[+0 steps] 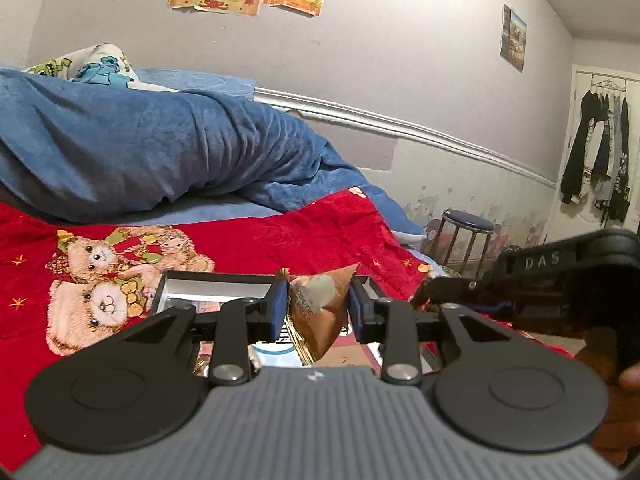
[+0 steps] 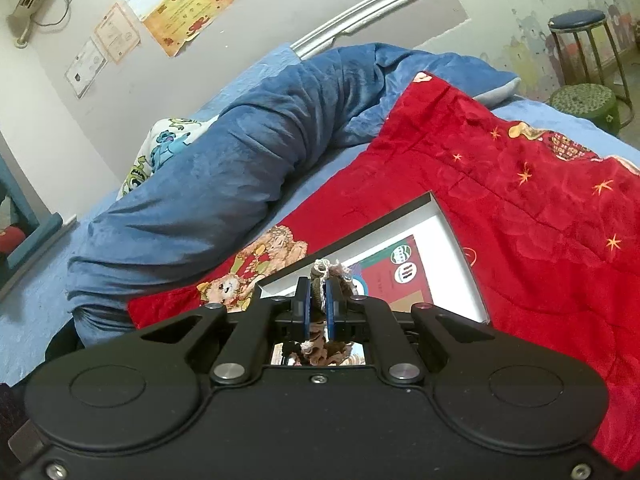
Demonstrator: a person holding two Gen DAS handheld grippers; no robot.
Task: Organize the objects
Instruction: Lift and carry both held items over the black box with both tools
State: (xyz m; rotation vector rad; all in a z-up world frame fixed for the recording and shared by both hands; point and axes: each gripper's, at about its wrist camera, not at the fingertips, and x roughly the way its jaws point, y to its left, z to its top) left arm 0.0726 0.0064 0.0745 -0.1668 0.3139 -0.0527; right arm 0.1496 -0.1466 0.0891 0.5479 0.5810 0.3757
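Note:
My left gripper (image 1: 318, 304) is shut on a brown snack pouch (image 1: 320, 312) with white print, held above an open box (image 1: 208, 288) that lies on the red blanket. In the right wrist view my right gripper (image 2: 318, 304) is shut on a brown and white crocheted piece (image 2: 320, 276), whose frills hang below the pads. Beneath it lies the same box (image 2: 452, 240), black-rimmed and white inside, with colourful printed cards in it. The right gripper's black body (image 1: 560, 276) shows at the right of the left wrist view, close beside my left one.
A red teddy-bear blanket (image 1: 280, 236) covers the bed, with a rolled blue blanket (image 1: 140, 148) behind it against the wall. A cartoon pillow (image 1: 100, 66) lies at the far left. A blue-topped stool (image 2: 576, 20) and a green stool (image 2: 584, 100) stand past the bed's end.

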